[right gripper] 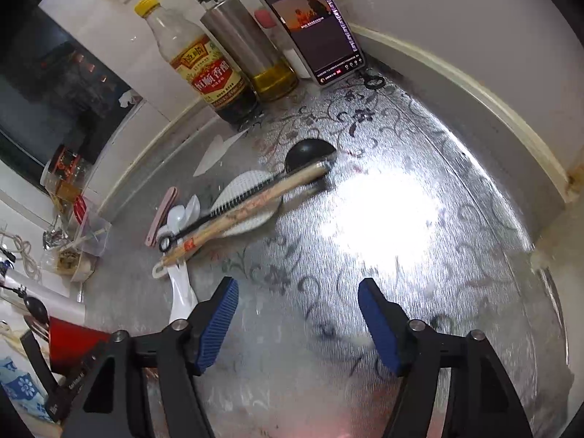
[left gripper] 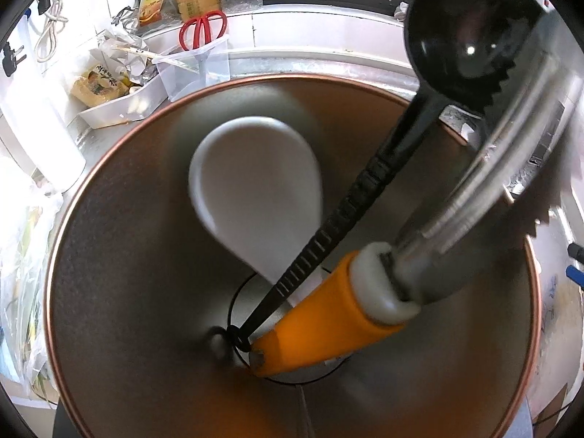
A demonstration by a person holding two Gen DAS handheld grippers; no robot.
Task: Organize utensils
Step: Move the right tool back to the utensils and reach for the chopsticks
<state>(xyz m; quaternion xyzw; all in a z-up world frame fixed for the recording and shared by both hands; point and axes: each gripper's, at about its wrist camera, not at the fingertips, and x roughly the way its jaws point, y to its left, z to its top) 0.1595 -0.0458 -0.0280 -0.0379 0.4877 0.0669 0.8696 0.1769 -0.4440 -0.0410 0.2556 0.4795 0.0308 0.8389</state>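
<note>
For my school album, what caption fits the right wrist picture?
Open right gripper above a shiny patterned counter, facing piled utensils.

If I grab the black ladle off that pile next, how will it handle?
The black ladle looks like rigid plastic, probably light. Its thin handle lies crossed with the wooden sticks over a white slotted scoop, so lifting may drag or roll them. The round bowl makes it head-heavy, so it is likely to swing in the open right gripper if gripped near the ring end.
</note>
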